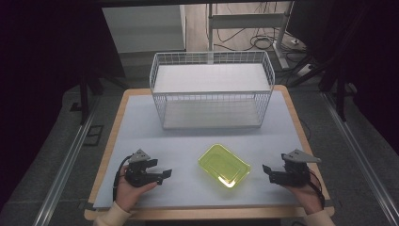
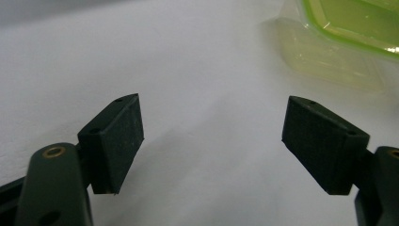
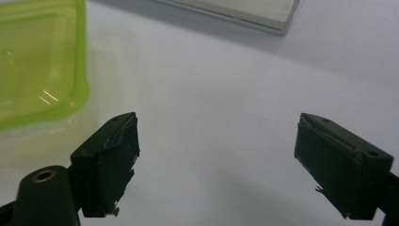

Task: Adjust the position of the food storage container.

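Container: a yellow-green plastic container (image 1: 224,165) lies flat on the table (image 1: 141,122), near the front edge, turned at an angle to it.
Container position: between the two grippers, apart from both, in front of the wire basket.
Left gripper (image 1: 163,174): held in the left hand (image 1: 129,190) at the front left of the table, jaws pointing toward the container.
Left jaws: spread wide, nothing between them; bare table surface shows in the gap in the left gripper view.
Right gripper (image 1: 267,173): held in the right hand (image 1: 306,193) at the front right, jaws pointing toward the container.
Right jaws: spread wide, nothing between them.
Basket: a white wire basket (image 1: 211,89) stands at the far side of the table, well apart from the container.
Contact: neither gripper touches the container.
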Motion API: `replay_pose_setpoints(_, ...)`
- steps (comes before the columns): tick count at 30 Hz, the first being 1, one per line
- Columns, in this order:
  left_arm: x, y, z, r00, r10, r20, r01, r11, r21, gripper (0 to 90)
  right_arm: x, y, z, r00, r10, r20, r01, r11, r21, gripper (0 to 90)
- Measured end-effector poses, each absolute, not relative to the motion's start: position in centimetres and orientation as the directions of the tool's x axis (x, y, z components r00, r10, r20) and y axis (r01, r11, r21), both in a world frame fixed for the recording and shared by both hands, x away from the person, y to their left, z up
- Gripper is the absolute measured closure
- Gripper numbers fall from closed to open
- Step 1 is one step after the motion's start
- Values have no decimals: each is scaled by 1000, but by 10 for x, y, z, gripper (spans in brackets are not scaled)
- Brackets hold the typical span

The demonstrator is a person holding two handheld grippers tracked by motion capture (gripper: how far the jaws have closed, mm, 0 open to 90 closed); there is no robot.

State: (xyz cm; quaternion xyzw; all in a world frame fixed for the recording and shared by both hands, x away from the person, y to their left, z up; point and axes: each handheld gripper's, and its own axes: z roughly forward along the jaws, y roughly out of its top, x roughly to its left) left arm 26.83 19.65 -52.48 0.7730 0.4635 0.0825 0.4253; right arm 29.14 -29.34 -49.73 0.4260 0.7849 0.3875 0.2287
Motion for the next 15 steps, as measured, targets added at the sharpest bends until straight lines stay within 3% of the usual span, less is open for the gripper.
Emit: replay_pose_setpoints(15, 269, 197, -523, 564, 784, -259, 634, -211, 744, 203, 289, -302, -494, -524, 851, 37, 515, 282, 809, 230)
